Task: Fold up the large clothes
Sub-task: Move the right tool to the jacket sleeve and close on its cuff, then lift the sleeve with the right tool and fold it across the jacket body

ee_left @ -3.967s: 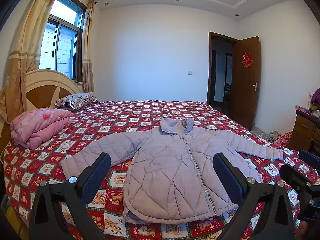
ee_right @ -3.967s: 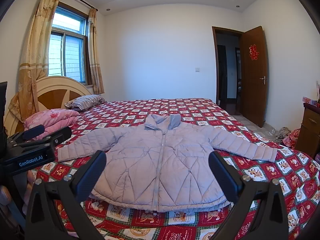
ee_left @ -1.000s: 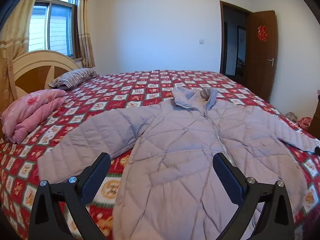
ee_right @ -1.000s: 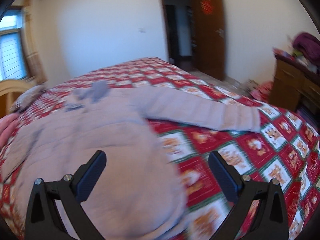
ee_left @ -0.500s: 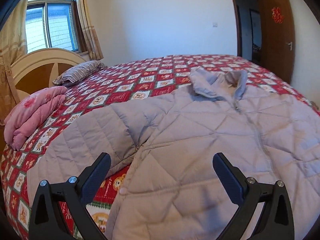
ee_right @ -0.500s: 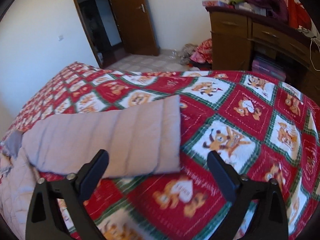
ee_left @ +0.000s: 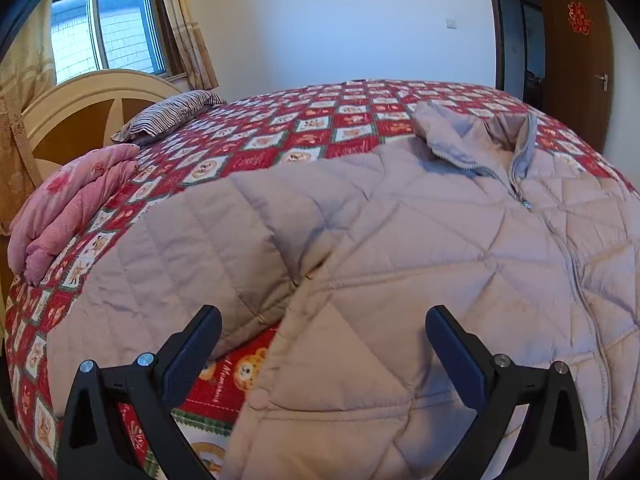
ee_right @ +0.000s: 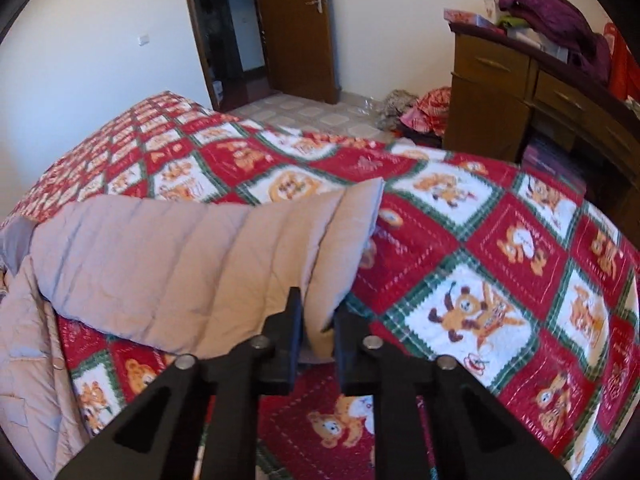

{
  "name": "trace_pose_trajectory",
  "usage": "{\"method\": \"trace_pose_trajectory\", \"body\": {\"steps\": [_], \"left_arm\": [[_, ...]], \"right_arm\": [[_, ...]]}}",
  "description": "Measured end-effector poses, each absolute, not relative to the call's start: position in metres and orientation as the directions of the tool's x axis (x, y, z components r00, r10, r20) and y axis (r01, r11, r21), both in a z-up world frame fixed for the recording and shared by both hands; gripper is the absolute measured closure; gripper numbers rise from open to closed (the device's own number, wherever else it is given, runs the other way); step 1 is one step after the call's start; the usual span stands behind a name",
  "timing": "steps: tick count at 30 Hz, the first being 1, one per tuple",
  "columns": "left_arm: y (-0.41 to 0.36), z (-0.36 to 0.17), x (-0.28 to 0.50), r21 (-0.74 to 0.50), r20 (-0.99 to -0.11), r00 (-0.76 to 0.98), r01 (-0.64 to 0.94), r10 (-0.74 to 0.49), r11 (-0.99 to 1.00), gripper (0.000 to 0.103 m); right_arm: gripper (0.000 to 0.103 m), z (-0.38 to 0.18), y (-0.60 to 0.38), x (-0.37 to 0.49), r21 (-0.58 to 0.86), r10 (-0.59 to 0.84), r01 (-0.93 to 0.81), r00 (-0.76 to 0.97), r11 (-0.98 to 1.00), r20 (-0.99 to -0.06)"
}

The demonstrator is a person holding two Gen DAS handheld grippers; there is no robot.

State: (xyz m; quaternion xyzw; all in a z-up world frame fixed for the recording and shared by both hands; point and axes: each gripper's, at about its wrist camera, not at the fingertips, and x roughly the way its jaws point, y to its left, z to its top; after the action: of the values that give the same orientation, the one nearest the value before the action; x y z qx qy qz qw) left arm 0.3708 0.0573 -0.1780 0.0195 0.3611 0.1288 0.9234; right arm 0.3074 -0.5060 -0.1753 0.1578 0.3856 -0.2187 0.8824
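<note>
The right gripper (ee_right: 318, 330) is closing on the sleeve (ee_right: 224, 260) cuff between its jaws, the left gripper (ee_left: 322, 344) gapes empty over the jacket (ee_left: 400, 264) spread flat ahead, so no fold looks made yet.

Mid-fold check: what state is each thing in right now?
Jacket: spread flat on the bed, zipped.
Right sleeve cuff: lifted, pinched.
Right gripper: closing on the cuff.
Left gripper: open, holding nothing.
Door: open.
Pink quilt: folded.
</note>
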Motion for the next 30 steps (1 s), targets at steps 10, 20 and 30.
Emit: {"method": "trace_pose_trajectory", "body": {"steps": [10, 20, 30], "left_arm": [[0.069, -0.164, 0.370, 0.112, -0.641, 0.726, -0.233, 0.250, 0.966, 0.001], [0.091, -0.162, 0.377, 0.112, -0.629, 0.726, -0.270, 0.279, 0.956, 0.001], [0.102, -0.167, 0.367, 0.094, -0.627, 0.734, -0.263, 0.262, 0.960, 0.001]], "right_arm": [[0.093, -0.118, -0.431, 0.323, 0.075, -0.208, 0.327, 0.743, 0.942, -0.637], [0.094, -0.072, -0.327, 0.349, -0.005, -0.104, 0.122, 0.828, 0.993, -0.551], [0.095, -0.082, -0.196, 0.380, -0.085, 0.034, -0.096, 0.840, 0.992, -0.542]]}}
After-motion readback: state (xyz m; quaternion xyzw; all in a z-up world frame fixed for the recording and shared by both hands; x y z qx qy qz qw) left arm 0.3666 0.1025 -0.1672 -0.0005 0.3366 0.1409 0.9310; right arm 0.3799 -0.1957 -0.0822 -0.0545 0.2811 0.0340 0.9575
